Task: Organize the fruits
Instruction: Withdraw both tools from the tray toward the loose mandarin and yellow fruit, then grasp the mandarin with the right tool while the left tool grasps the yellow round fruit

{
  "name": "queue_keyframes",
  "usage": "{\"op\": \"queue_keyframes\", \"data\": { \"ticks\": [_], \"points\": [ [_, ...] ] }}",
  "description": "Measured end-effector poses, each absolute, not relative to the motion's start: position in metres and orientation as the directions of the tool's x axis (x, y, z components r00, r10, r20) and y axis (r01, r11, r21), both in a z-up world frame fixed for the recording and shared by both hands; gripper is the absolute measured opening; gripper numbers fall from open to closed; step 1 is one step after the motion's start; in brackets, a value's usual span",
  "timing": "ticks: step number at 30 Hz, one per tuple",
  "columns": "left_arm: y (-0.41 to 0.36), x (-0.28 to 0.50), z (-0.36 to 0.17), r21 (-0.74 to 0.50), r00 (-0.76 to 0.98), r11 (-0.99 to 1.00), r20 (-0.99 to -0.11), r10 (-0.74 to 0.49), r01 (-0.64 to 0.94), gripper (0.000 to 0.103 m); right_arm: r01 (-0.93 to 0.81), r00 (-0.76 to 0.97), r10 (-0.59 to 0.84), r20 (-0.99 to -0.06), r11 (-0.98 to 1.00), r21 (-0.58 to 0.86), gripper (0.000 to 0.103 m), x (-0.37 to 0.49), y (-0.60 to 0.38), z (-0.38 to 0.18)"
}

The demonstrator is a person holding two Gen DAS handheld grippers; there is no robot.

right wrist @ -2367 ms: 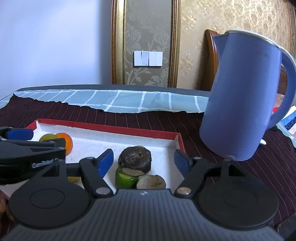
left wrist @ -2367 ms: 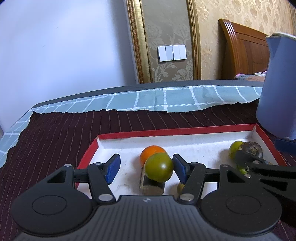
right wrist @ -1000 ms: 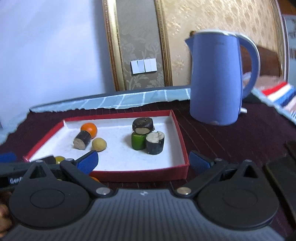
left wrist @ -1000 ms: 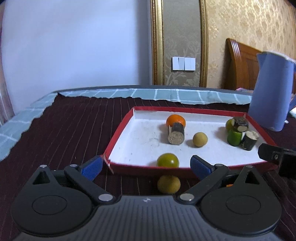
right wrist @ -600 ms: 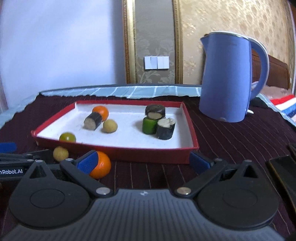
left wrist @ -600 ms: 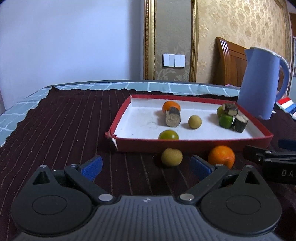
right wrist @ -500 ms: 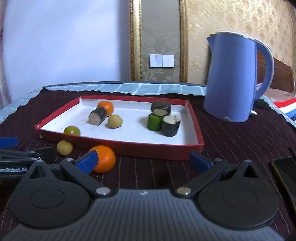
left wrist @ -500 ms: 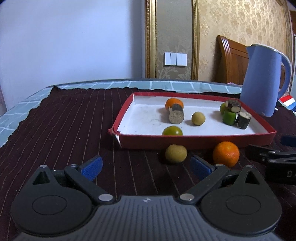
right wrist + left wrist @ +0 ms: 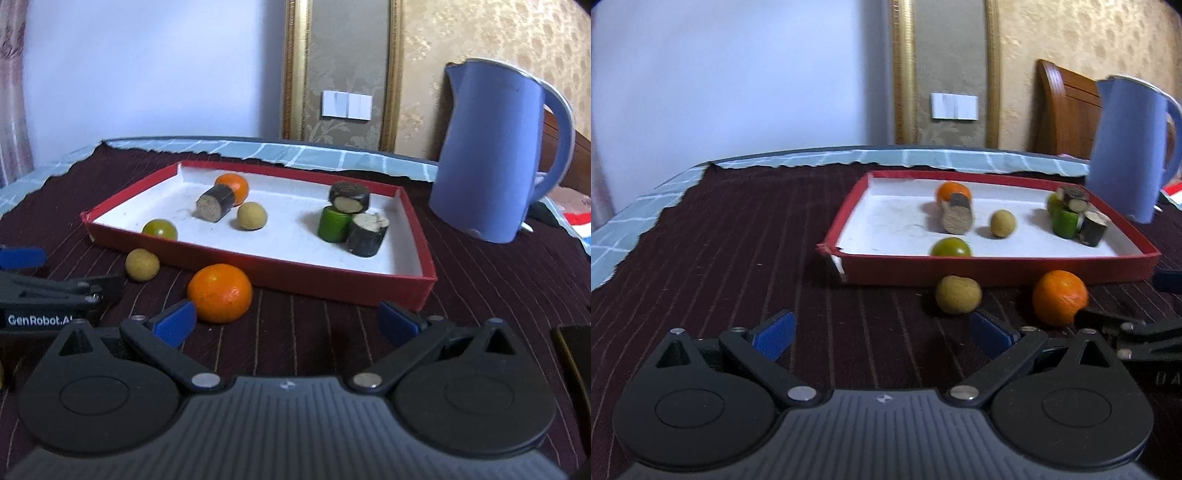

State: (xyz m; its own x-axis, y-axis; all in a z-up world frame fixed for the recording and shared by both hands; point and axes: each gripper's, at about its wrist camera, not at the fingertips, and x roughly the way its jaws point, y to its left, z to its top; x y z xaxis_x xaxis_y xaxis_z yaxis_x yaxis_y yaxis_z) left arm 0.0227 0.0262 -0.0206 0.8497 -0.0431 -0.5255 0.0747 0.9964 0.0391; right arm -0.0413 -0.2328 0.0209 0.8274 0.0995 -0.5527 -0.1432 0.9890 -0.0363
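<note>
Waiting with both tongs spread and empty before two loose fruits outside the red-rimmed, white-lined cardboard tray.

In the left wrist view, the left tongs gape over the dark striped cloth of the tabletop; the round tan-yellow fruit lies ahead and to the right, just past the right blue pad, and the loose round orange sits further right, nearer the other tool. In the right wrist view, the right tongs are equally wide and grip nothing; that orange rests just ahead of the left pad, the tan fruit beyond it towards the left tongs. So, by my judgement, each tool is nearest its own fruit. Count: two fruits outside; inside, one orange, one tan ball, one green tomato-like fruit, three dark stubby cylinders and one green one; one blue kettle.
</note>
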Motion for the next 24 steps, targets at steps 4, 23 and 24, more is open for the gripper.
{"op": "queue_keyframes", "data": {
  "ticks": [4, 23, 24],
  "points": [
    [0.034, 0.025, -0.021, 0.007, 0.846, 1.000, -0.533, -0.014, 0.021, 0.101, -0.178, 0.815, 0.115, -0.568, 0.982, -0.056, 0.103, -0.032, -0.222, 0.020],
    [0.004, 0.025, -0.018, 0.084, 0.844, 0.985, -0.531, -0.082, 0.149, 0.102, -0.171, 0.806, 0.128, -0.579, 0.985, -0.020, 0.039, -0.034, -0.238, 0.023],
    [-0.001, 0.028, -0.018, 0.085, 0.835, 0.984, -0.542, -0.088, 0.159, 0.102, -0.154, 0.809, 0.114, -0.577, 0.988, -0.020, 0.039, -0.035, -0.244, 0.023]
  ]
}}
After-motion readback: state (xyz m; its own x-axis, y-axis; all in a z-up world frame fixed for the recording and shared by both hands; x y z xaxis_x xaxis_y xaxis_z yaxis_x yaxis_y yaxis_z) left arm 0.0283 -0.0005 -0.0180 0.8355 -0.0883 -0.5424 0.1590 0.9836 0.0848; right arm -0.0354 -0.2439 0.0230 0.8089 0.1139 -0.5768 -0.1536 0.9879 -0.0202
